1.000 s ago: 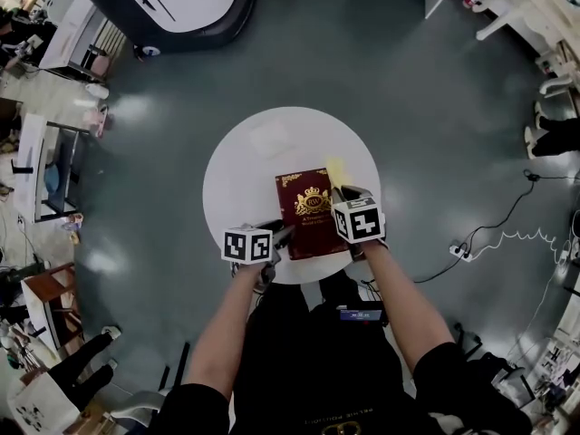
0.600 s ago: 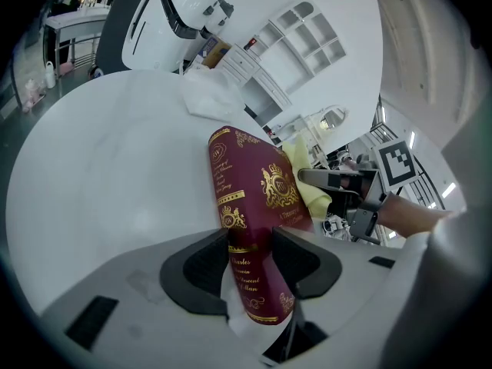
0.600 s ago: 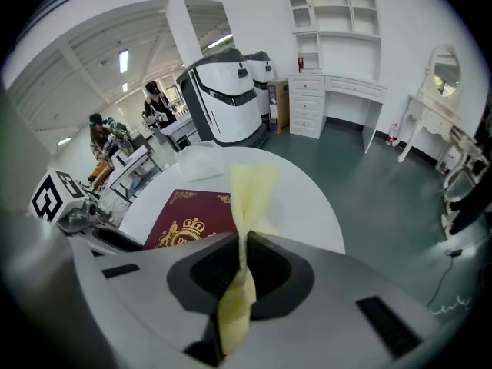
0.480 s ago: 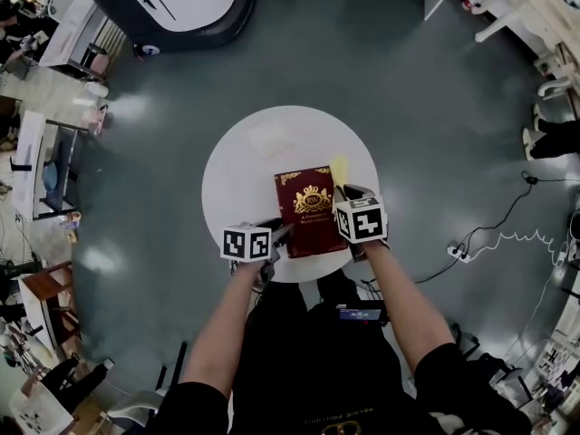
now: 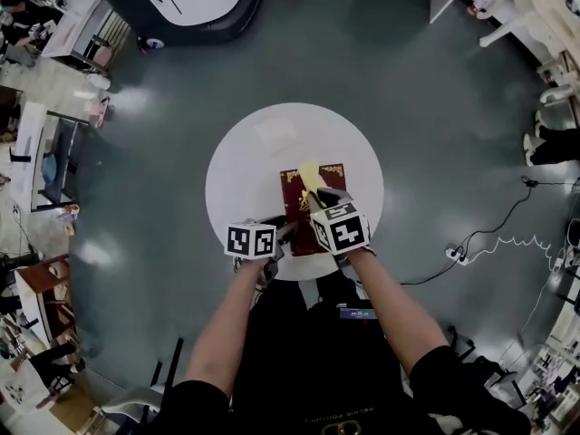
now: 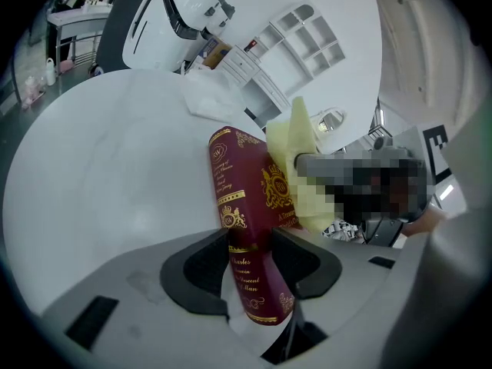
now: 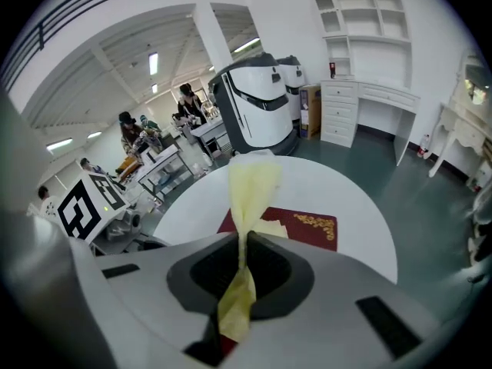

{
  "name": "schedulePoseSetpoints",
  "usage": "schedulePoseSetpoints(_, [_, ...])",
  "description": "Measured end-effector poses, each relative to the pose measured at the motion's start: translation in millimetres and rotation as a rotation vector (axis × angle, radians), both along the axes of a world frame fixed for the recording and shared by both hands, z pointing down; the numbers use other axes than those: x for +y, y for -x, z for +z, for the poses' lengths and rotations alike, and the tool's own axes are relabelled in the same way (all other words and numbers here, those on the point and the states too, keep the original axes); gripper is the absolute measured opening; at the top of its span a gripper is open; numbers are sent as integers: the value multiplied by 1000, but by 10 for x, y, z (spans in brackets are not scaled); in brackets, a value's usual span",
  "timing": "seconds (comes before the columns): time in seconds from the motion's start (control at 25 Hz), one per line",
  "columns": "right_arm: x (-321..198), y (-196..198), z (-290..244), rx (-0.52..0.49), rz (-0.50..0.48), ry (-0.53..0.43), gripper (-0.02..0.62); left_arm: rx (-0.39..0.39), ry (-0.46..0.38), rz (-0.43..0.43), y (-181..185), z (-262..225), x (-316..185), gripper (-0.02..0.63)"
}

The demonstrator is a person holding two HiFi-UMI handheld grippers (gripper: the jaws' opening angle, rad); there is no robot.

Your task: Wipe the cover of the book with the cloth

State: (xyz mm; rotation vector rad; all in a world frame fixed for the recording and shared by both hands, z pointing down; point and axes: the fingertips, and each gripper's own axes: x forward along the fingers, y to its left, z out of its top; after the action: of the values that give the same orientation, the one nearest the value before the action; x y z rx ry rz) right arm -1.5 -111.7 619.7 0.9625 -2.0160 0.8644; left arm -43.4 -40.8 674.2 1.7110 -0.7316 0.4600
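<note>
Cloth (image 7: 250, 187) in R claw (image 7: 243, 241) — atop book (image 7: 307, 227)

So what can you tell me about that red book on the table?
The book is a closed hardback, dark red with a gold crest, gold lettering and gold corner ornaments. It lies on the round white table, its near spine end clamped between the left gripper's jaws. A yellow cloth, pinched by the right gripper, rests on its cover.
</note>
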Motion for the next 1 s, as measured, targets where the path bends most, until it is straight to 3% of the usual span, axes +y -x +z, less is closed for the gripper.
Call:
schedulePoseSetpoints(0.4, [291, 453, 193, 4, -167, 73, 78, 12, -6, -6, -23, -14, 6, 175])
schedulePoseSetpoints(1.0, [310, 491, 339, 24, -175, 94, 78, 17, 0, -4, 21, -3, 9, 175])
